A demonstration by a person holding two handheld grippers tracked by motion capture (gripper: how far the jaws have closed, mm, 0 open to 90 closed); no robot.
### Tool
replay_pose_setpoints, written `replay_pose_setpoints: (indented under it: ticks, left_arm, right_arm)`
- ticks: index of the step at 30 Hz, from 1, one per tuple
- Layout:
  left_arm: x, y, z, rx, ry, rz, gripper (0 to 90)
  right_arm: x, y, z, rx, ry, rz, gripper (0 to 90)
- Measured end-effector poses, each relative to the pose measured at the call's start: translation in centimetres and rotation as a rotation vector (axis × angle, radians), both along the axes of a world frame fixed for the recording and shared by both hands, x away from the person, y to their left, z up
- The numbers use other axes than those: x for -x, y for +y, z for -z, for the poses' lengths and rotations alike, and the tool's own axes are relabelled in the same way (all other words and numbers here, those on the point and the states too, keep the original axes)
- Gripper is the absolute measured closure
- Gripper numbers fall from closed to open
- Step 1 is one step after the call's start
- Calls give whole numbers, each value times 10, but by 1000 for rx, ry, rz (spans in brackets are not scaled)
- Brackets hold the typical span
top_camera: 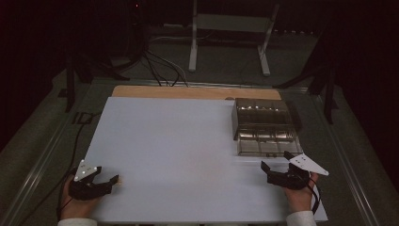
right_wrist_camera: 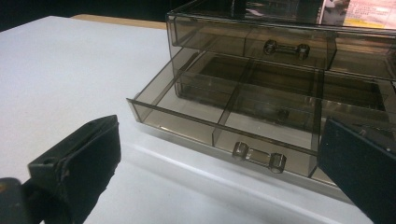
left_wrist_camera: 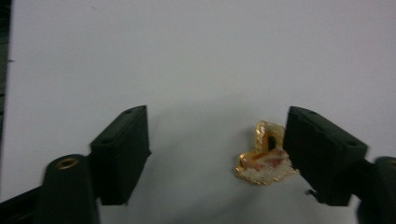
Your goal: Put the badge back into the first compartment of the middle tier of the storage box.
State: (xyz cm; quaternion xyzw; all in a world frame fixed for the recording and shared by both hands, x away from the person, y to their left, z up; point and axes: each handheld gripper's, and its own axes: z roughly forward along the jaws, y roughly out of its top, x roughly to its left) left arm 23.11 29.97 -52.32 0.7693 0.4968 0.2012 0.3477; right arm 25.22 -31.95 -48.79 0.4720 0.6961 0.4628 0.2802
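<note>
At the lower left of the high view, the left gripper rested on the white table, jaws partly apart; in its own view a small gold ornament lay between them, touching one jaw, not clamped. Lower right, the right gripper stood wide open, holding nothing. Just beyond it, the smoky clear drawer box had its bottom drawer pulled out.
</note>
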Motion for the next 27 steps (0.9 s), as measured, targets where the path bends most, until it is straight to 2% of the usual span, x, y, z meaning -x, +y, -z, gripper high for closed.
replay_pose_setpoints:
  ticks: [5,10,11,14,20,27]
  left_arm:
    - [0,-1,0,36,25,57,422]
    - [0,-2,0,60,39,89,534]
    - [-1,-4,1,60,53,100,541]
    - [-1,-9,0,15,47,101,551]
    - [-1,-10,-1,23,56,100,640]
    - [1,-13,-3,13,63,87,656]
  right_arm:
    - [0,-1,-1,-2,-3,4,0]
    - [0,-1,0,-2,-1,3,0]
    - [0,-1,0,-1,0,3,0]
    - [0,0,0,0,1,0,1]
    - [0,0,0,2,5,1,1]
    - [1,-1,0,5,5,6,1]
